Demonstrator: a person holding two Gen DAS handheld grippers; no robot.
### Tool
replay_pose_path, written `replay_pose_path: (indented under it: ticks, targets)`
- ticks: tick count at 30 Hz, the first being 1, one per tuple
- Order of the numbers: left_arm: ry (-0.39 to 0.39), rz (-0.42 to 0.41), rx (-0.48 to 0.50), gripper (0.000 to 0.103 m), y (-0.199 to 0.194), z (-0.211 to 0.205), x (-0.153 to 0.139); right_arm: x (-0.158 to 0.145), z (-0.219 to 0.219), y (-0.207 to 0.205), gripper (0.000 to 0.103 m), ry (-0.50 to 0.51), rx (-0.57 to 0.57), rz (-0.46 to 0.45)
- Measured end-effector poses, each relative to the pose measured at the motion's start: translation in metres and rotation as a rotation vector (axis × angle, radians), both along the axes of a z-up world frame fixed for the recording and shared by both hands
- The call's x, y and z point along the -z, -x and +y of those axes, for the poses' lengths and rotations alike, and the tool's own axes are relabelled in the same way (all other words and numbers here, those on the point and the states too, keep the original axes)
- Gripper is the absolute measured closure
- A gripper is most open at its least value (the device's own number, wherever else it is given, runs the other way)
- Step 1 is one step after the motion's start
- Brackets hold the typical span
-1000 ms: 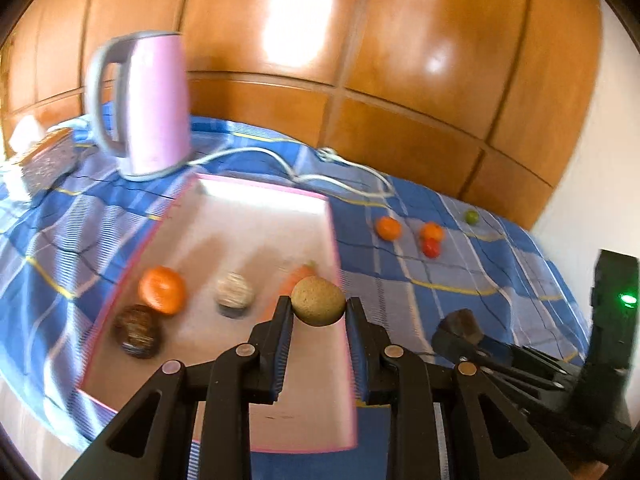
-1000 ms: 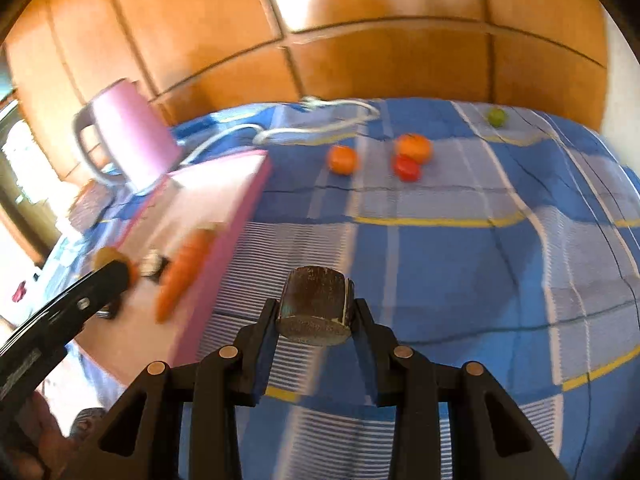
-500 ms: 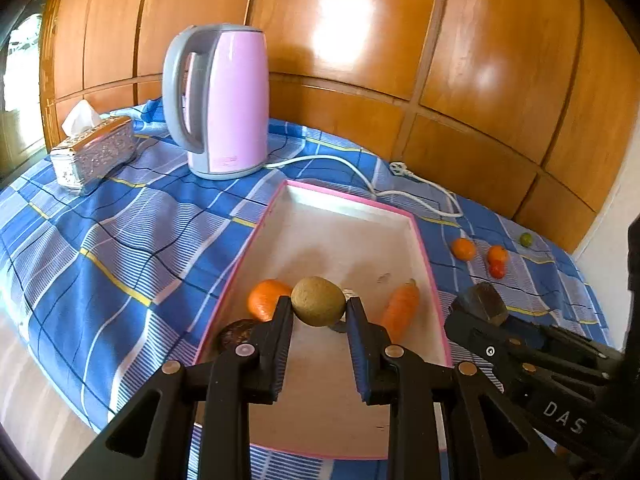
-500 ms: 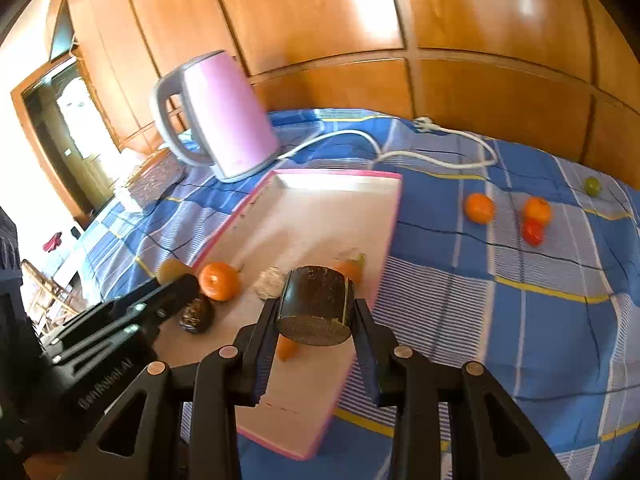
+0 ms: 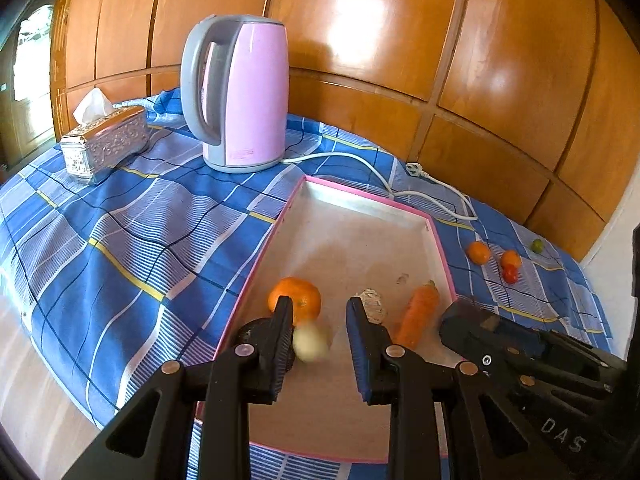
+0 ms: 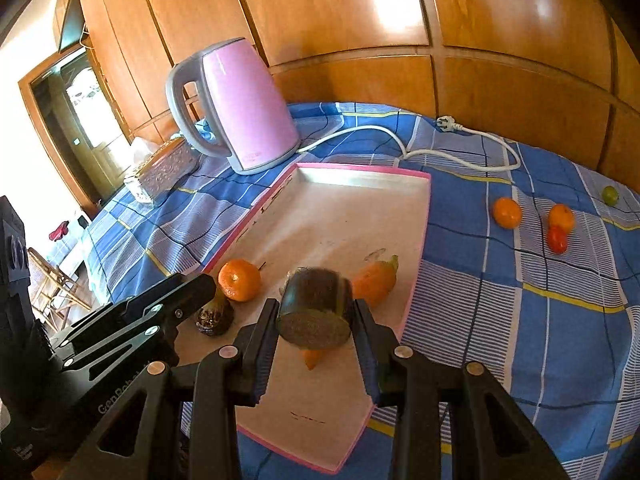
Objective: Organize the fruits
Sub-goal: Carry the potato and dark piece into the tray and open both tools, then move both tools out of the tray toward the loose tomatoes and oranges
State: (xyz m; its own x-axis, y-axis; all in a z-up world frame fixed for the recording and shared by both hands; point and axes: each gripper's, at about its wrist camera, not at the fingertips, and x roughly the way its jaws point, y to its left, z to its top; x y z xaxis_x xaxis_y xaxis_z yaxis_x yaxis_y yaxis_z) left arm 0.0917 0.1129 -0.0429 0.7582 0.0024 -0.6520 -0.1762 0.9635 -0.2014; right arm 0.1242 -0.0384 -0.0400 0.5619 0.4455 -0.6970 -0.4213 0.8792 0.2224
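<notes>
Left claw (image 5: 320, 328): fingers spread; blurred pale fruit (image 5: 311, 343) loose between them, over pink-rimmed tray (image 5: 352, 200)
Right claw (image 6: 316, 320): pinching dark cut-ended fruit (image 6: 316, 312) above tray's near end
Tray: orange (image 6: 239, 280); carrot (image 5: 416, 316)

"DAS" stands in pale letters on the right tool (image 5: 472, 316), seen from the left wrist; "GenRobot" runs along the left tool (image 6: 200, 288), partly cut off.
</notes>
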Motion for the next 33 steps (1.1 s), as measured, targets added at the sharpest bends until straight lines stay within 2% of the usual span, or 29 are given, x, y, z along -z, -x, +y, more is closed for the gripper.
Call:
replay_pose_path:
  ticks: [8,19,26,33]
  targets:
    - [-0.004,0.001,-0.006,0.066,0.001,0.0,0.0,0.001,-0.001,0.001,0.066,-0.008,0.004,-0.004]
    - [0.001,0.003,0.016,0.063,0.0,-0.007,-0.001,0.009,-0.018,0.001,0.066,-0.018,0.055,0.022]
    - [-0.01,-0.002,0.074,0.063,-0.007,-0.029,-0.005,0.008,-0.039,0.0,0.066,-0.025,0.112,0.01]
    - [-0.024,-0.012,0.166,0.063,-0.023,-0.07,-0.01,0.01,-0.081,-0.007,0.066,-0.035,0.206,0.017]
